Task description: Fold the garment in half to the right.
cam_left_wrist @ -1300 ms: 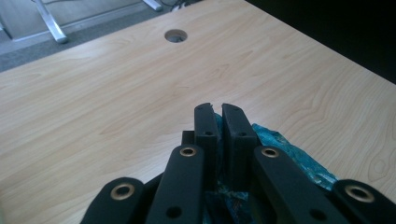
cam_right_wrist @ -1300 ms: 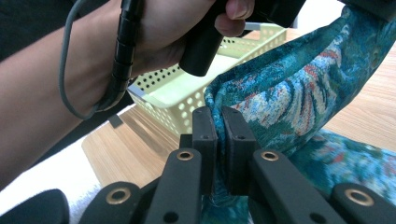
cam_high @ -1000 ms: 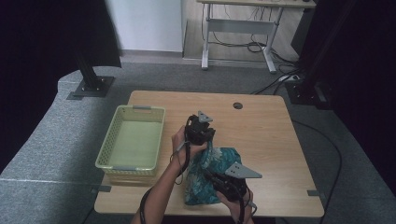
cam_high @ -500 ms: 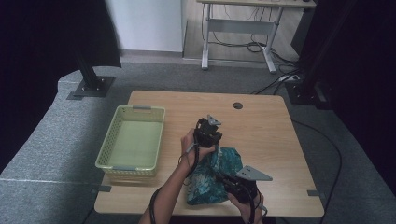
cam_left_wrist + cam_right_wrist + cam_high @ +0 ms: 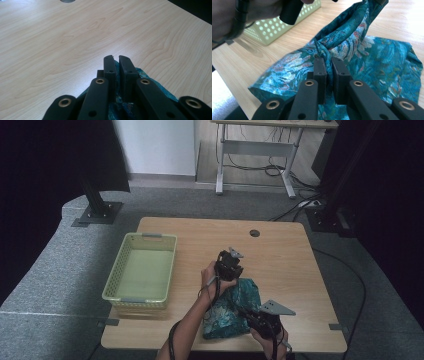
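Observation:
A teal patterned cloth lies partly bunched on the wooden table, near its front edge. My left gripper is above the cloth's far end, shut on a fold of it; teal fabric shows under and between the jaws. My right gripper is at the cloth's near right side, shut on a raised ridge of fabric at its tips. In the right gripper view the cloth rises from the pinch up to the other gripper.
A pale green plastic basket stands on the table's left side, seen also behind the cloth. A round cable hole is near the far edge. Bare wood spreads ahead of the left gripper.
Both hands have shifted to the right and sunk lower, carrying the cloth with them. The cloth now lies more spread on the table.

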